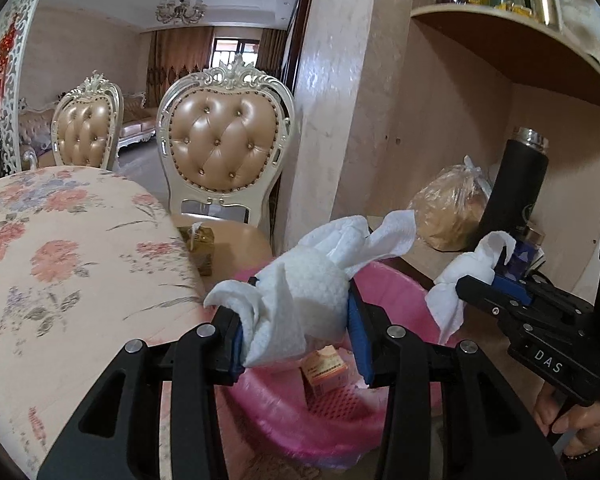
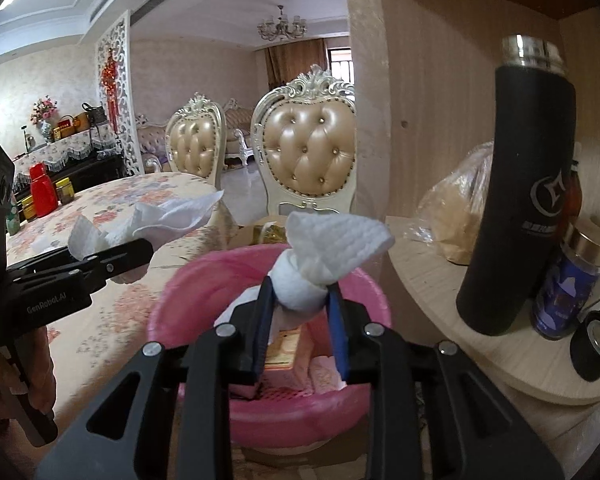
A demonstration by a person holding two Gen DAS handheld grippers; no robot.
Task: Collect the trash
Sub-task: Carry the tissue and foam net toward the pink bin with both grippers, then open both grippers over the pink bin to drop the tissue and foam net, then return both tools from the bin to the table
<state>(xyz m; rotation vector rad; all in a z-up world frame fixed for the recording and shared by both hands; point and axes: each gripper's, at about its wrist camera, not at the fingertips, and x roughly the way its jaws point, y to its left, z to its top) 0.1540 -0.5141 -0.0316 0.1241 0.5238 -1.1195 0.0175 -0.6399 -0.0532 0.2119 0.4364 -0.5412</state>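
My left gripper [image 1: 296, 308] is shut on a crumpled white paper towel [image 1: 316, 276], pinched between its blue pads just above the near rim of a pink lined bin [image 1: 396, 280]. An orange carton [image 1: 326, 368] lies inside the bin. To the right, my right gripper [image 1: 476, 284] grips a smaller white tissue [image 1: 468, 264]. In the right wrist view, the right gripper [image 2: 299, 286] pinches that tissue wad [image 2: 332, 240] directly over the bin [image 2: 204, 268], with the carton [image 2: 288, 348] below. The left gripper [image 2: 140, 252] and its towel [image 2: 160, 216] hang at the left. A hand holds each gripper's handle.
A table with a floral cloth [image 1: 60, 248] borders the bin on the left, bearing a red container [image 2: 42, 190] and jars. Two tufted chairs [image 1: 224, 140] stand behind. On the right, a rounded shelf [image 2: 440, 344] carries a black flask [image 2: 520, 184], a blue jar [image 2: 572, 284] and a plastic bag [image 2: 456, 208].
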